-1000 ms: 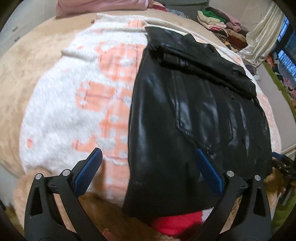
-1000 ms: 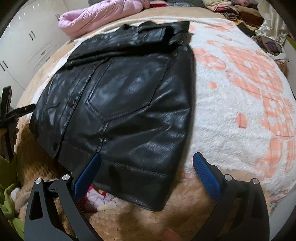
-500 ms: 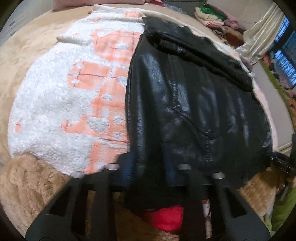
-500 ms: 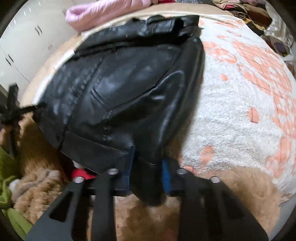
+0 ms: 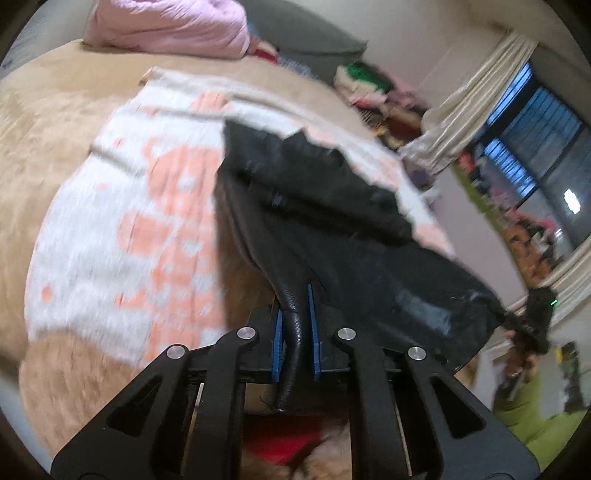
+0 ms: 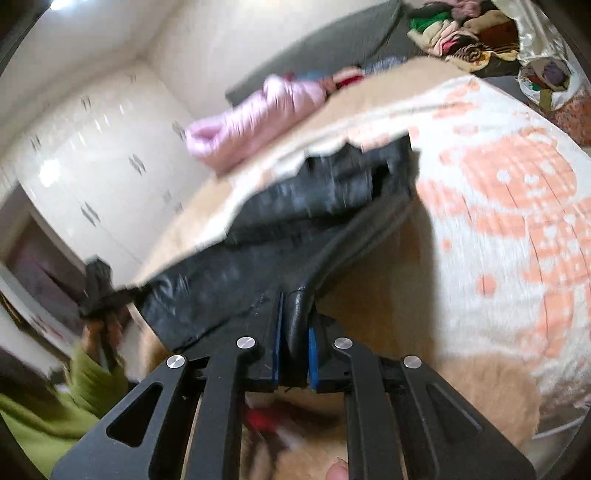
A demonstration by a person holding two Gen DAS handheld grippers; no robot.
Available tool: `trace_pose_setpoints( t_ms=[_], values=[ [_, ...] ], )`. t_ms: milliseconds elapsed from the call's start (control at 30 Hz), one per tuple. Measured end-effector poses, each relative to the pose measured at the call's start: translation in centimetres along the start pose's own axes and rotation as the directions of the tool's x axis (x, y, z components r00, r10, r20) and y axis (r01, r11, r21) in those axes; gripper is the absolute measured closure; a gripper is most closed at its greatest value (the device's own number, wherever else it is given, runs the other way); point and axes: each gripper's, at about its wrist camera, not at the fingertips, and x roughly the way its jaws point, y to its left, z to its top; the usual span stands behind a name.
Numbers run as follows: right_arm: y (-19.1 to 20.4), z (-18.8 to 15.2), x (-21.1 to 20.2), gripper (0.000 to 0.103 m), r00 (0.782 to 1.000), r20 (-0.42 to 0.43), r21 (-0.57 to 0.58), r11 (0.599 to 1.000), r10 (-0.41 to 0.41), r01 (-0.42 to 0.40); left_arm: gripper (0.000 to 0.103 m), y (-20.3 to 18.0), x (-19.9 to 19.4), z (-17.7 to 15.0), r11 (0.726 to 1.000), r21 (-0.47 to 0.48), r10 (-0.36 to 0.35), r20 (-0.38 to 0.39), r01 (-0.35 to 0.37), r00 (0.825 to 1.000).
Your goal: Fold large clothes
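Note:
A black leather jacket [image 5: 332, 221] lies partly on a white and orange blanket [image 5: 110, 229], its near hem lifted off the bed. My left gripper [image 5: 295, 332] is shut on the hem's left corner. My right gripper [image 6: 295, 343] is shut on the hem's right corner; the jacket [image 6: 314, 206] stretches away from it toward its folded far end. The right gripper also shows in the left wrist view [image 5: 535, 317], holding the far corner, and the left gripper shows in the right wrist view [image 6: 99, 288].
A beige fuzzy bedspread [image 5: 55, 122] covers the bed. A pink quilt [image 5: 166, 29] lies at the head. A clothes pile [image 6: 461, 33] sits beyond the bed. White wardrobes [image 6: 92, 177] stand at one side, a window [image 5: 535, 147] at the other. Something red [image 5: 284, 439] lies below the hem.
Both grippers went from open to shut on the jacket's near hem corners. They have lifted the hem up off the bed, and the views are tilted and blurred.

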Motion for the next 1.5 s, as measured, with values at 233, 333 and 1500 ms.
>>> trace_pose_setpoints(
  t_ms=[233, 333, 1500],
  values=[
    [-0.8, 6.4, 0.6, 0.094, 0.985, 0.165, 0.064, 0.996, 0.056, -0.067, 0.098, -0.8, 1.1, 6.9, 0.997, -0.031, -0.071, 0.071, 0.073, 0.995],
    [-1.3, 9.1, 2.4, 0.094, 0.979, 0.194, 0.11, 0.99, 0.062, -0.084, 0.097, -1.1, 2.6, 9.7, 0.996, -0.04, -0.073, 0.082, 0.076, 0.994],
    [-16.2, 18.7, 19.6, 0.045, 0.994, 0.098, 0.354, 0.935, -0.042, 0.005, 0.068, 4.4, 17.9, 19.2, 0.988, -0.141, 0.079, 0.089, -0.066, 0.993]
  ],
)
